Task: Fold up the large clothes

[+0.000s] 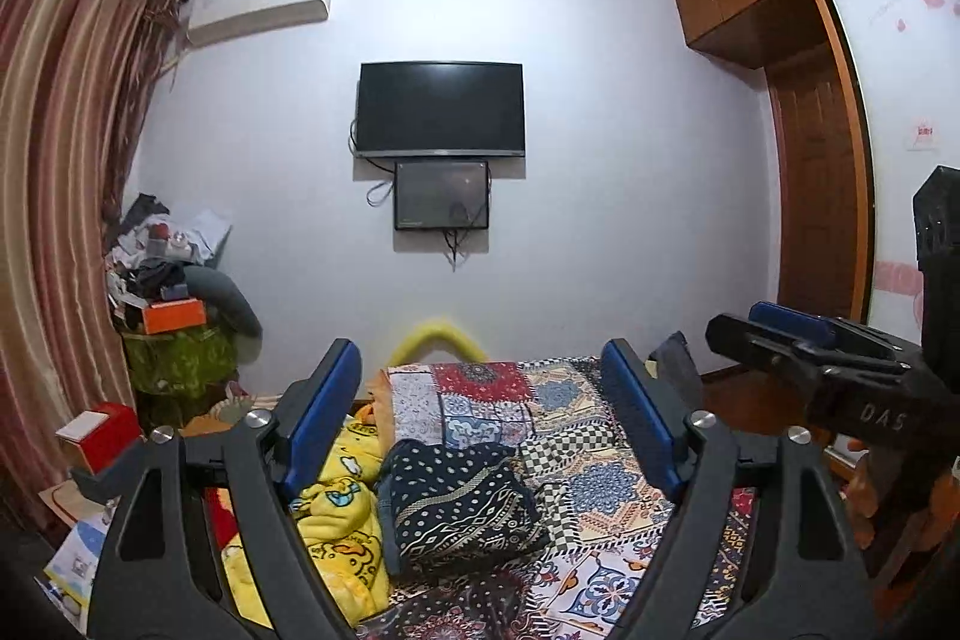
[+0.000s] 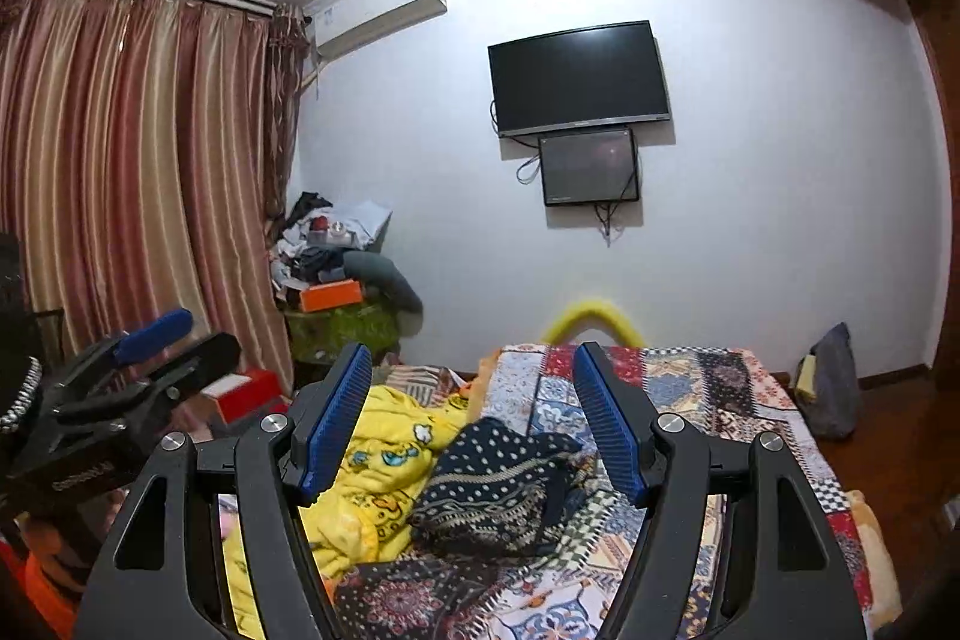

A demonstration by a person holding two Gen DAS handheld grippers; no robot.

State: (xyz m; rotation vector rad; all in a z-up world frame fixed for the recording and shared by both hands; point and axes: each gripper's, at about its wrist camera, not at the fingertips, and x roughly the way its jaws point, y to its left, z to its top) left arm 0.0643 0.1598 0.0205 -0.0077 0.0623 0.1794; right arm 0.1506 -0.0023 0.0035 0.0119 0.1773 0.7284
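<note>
both grippers up, garment on the bed

i see the dark patterned garment [image 1: 459, 505] lying in a loose, partly folded heap on the patchwork bedspread [image 1: 600, 484], roughly mid-bed. in my right wrist view the same garment [image 2: 501, 490] sits just right of the yellow cartoon blanket [image 2: 360, 466], touching its edge. nothing is gripping it.

my left gripper [image 1: 480, 418] is held above the bed with its blue pads spread wide and nothing between them; the garment shows through the gap, lower down. my right gripper [image 2: 471, 421] is the same: fingers well apart, empty, raised over the bed. each one shows at the edge of the other's camera, the right gripper [image 1: 804, 340] off to the right side of the left view, and there i can't judge its gap.

further out, the bedspread [image 2: 690, 388] covers most of the mattress, with a yellow curved thing [image 2: 594, 319] at the far end. on the wall beyond hangs a dark tv [image 1: 441, 109] with a smaller screen [image 1: 441, 196] just beneath it. an air conditioner [image 1: 258, 7] sits high on the left, next to striped curtains [image 1: 54, 172]. a cluttered pile [image 1: 168, 256] fills the corner, and a wooden wardrobe [image 1: 798, 142] stands on the right.
</note>
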